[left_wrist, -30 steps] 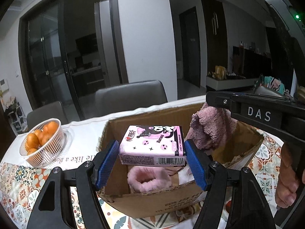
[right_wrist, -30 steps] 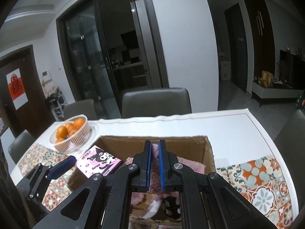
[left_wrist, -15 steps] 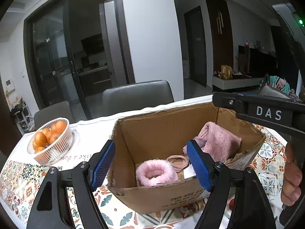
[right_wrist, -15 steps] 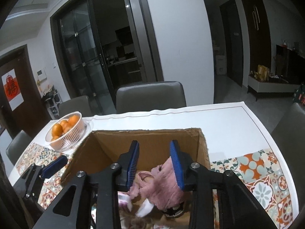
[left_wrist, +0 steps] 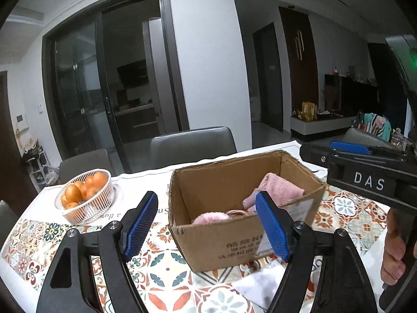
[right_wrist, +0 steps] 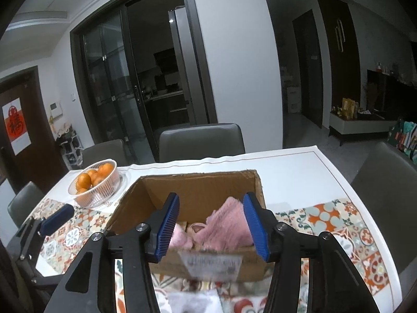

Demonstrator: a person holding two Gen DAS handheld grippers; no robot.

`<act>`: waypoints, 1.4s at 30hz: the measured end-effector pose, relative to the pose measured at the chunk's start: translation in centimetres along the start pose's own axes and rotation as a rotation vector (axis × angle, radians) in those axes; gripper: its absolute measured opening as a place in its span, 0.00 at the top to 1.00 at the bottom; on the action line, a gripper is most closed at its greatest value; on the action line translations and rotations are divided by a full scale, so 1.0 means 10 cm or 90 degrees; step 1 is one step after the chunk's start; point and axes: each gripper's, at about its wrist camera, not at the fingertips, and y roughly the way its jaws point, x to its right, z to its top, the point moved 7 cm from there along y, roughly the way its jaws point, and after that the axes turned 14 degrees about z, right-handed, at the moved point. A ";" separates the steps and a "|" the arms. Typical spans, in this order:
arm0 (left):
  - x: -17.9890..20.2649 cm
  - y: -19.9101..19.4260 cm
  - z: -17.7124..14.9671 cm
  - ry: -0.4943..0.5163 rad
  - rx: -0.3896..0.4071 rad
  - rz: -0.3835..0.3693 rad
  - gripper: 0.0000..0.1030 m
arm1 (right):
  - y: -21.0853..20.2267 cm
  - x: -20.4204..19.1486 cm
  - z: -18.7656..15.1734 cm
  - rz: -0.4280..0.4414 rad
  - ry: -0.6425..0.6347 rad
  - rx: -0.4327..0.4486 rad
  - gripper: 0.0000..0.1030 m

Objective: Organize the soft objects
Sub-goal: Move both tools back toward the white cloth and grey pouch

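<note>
Left gripper [left_wrist: 207,225] is hanging wide apart and empty in front of the cardboard box [left_wrist: 221,240]; right gripper [right_wrist: 212,225] is spreading its jaws, nothing clamped between them; pink towel [right_wrist: 226,224] is lying inside the box at its right side, beside a pink fluffy ring [left_wrist: 209,217]; basket of oranges [left_wrist: 86,199] is sitting on the table [right_wrist: 294,174] left of the box.

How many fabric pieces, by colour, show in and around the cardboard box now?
Pink: 2, the towel and the fluffy band
White: 1, the cloth on the table in front
Total: 3
</note>
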 end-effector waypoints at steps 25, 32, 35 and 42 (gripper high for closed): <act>-0.01 -0.93 -0.47 -0.002 0.009 -0.029 0.24 | -0.96 -0.11 -0.65 -0.044 0.040 0.006 0.42; 0.05 -1.02 -0.67 0.005 -0.010 -0.050 0.24 | -1.08 -0.05 -0.93 -0.056 0.059 -0.017 0.42; 0.08 -1.03 -0.74 0.006 -0.021 -0.057 0.24 | -1.11 -0.02 -1.04 -0.066 0.061 -0.029 0.41; 0.11 -1.02 -0.96 0.010 -0.050 -0.068 0.24 | -1.09 0.00 -1.26 -0.077 0.077 -0.057 0.40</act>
